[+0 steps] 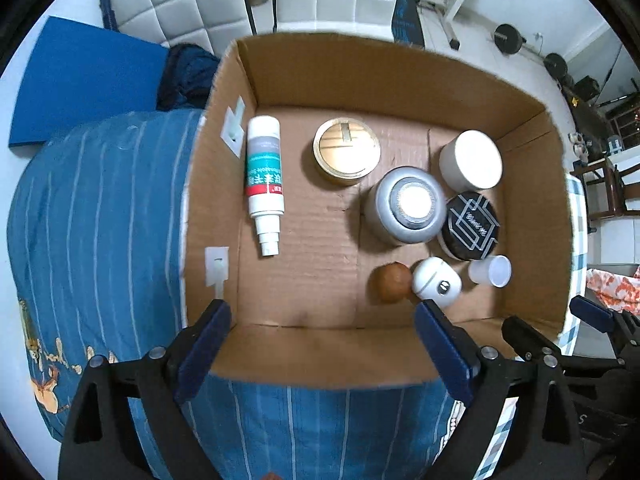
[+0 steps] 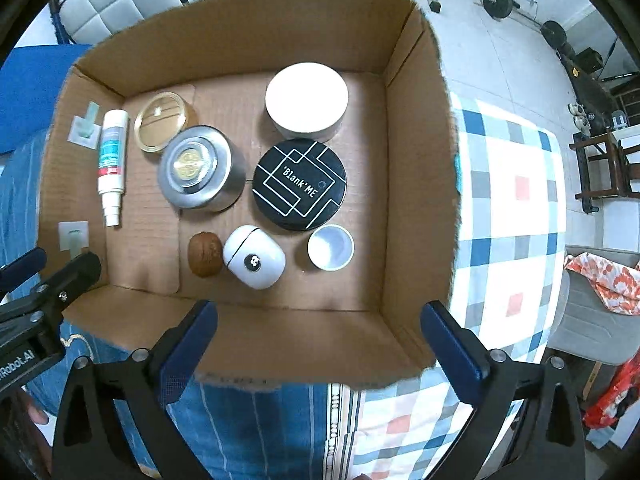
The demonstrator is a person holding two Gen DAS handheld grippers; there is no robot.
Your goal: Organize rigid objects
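I am holding both of my grippers above one open brown cardboard box (image 2: pixel 416 184), pointing down into it. My left gripper (image 1: pixel 322 350) is standing with its blue-padded jaws spread wide and nothing between them; my right gripper (image 2: pixel 320 344) is doing the same, empty. Eight rigid objects are sitting on the box floor. In the right wrist view, one white tube with a teal and red label (image 2: pixel 112 160) is lying at nine o'clock along the left wall. One round gold-lidded tin (image 2: pixel 162 122) is sitting at ten o'clock, touching one silver metal canister (image 2: pixel 200 168) just below it. One white round jar (image 2: pixel 306 100) is resting at twelve o'clock, and one black round tin with white line pattern (image 2: pixel 299 184) is lying at the centre. Along the near wall, at six o'clock, one brown walnut-like ball (image 2: pixel 205 255), one white earbud case (image 2: pixel 254 256) and one small white cup (image 2: pixel 331 248) are lining up in a row. Two clear adhesive hooks (image 2: pixel 84 124) are sticking to the left wall.
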